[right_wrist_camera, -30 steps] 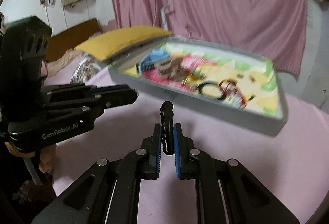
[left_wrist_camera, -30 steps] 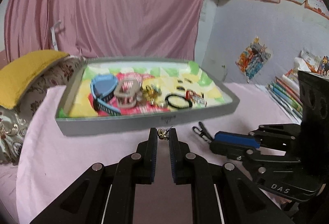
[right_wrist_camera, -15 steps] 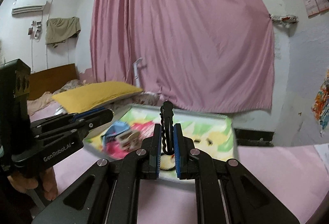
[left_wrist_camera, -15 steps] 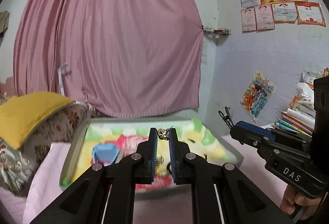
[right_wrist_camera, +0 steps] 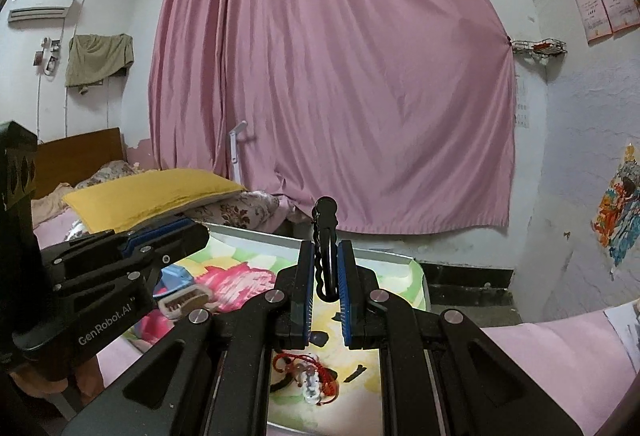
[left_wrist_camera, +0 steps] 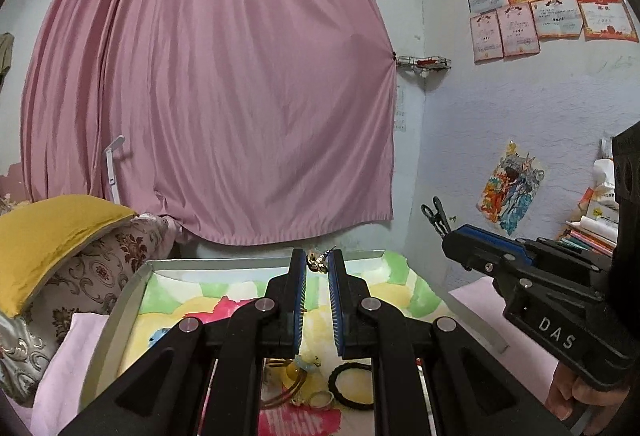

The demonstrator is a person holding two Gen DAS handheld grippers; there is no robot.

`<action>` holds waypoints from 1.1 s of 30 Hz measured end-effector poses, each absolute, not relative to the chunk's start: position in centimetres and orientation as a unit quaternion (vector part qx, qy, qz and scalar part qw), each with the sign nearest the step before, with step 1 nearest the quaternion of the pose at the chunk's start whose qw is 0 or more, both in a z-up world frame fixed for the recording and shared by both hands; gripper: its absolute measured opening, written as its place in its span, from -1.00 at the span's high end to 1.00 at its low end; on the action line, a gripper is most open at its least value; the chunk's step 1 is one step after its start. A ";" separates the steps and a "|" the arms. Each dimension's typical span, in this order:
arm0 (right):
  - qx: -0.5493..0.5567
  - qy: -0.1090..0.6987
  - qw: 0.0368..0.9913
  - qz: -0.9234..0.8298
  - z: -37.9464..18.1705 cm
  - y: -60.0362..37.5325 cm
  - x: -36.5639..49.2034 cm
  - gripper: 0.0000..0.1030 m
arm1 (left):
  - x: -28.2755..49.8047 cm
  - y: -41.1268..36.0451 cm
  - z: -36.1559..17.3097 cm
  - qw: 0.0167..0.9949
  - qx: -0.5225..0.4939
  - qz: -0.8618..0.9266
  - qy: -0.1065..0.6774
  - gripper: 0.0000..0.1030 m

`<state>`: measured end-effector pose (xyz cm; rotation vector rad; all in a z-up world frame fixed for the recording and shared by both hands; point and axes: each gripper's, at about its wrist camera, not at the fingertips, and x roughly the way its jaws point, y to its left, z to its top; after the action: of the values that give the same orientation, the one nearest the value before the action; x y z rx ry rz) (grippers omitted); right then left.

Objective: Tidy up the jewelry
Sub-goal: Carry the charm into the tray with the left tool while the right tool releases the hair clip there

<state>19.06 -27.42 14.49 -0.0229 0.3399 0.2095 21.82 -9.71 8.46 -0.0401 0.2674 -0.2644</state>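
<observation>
My left gripper (left_wrist_camera: 318, 270) is shut on a small gold trinket (left_wrist_camera: 317, 261) pinched at its fingertips. It hangs over the grey tray (left_wrist_camera: 120, 312), which has a colourful lining. In the tray below it lie a black hair tie (left_wrist_camera: 352, 382) and gold rings (left_wrist_camera: 294, 376). My right gripper (right_wrist_camera: 325, 260) is shut on a black wavy hair clip (right_wrist_camera: 325, 226) that sticks up past its tips, also above the tray (right_wrist_camera: 418, 266). Under it lies a red cord bracelet with clear beads (right_wrist_camera: 308, 376). A blue item (right_wrist_camera: 178, 278) and a beige comb-like piece (right_wrist_camera: 184, 302) lie at the tray's left.
The tray sits on a pink cloth (right_wrist_camera: 552, 352). A yellow pillow (left_wrist_camera: 48, 232) on patterned cushions lies to the left. A pink curtain (left_wrist_camera: 224, 96) hangs behind the tray. Books (left_wrist_camera: 592, 232) are stacked at the right wall. A person's hand (left_wrist_camera: 576, 394) holds the right gripper's handle.
Both grippers have risen and moved forward from in front of the tray to above it, tilting up toward level. Each still holds its piece.
</observation>
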 end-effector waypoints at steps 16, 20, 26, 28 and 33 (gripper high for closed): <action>0.002 0.319 0.942 0.105 10.2 -28.5 23.9 0.81 | 25.5 -10.4 5.8 0.956 -0.012 -0.153 0.250 0.79; 0.011 0.342 0.933 0.111 9.2 -29.0 24.7 0.81 | 26.0 -10.6 5.1 0.946 -0.011 -0.158 0.282 0.79; 0.024 0.382 0.915 0.126 7.4 -28.9 25.3 0.80 | 26.7 -10.4 4.6 0.939 -0.019 -0.160 0.304 0.79; 0.027 0.387 0.912 0.130 7.1 -28.9 25.2 0.80 | 26.9 -10.5 4.4 0.935 -0.019 -0.162 0.314 0.79; 0.026 0.391 0.911 0.132 6.9 -28.5 24.8 0.80 | 27.5 -10.3 3.8 0.927 -0.024 -0.163 0.337 0.79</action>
<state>24.83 -28.48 6.91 0.0540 0.8063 0.2717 27.51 -10.30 3.81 -0.0488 0.6907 -0.3350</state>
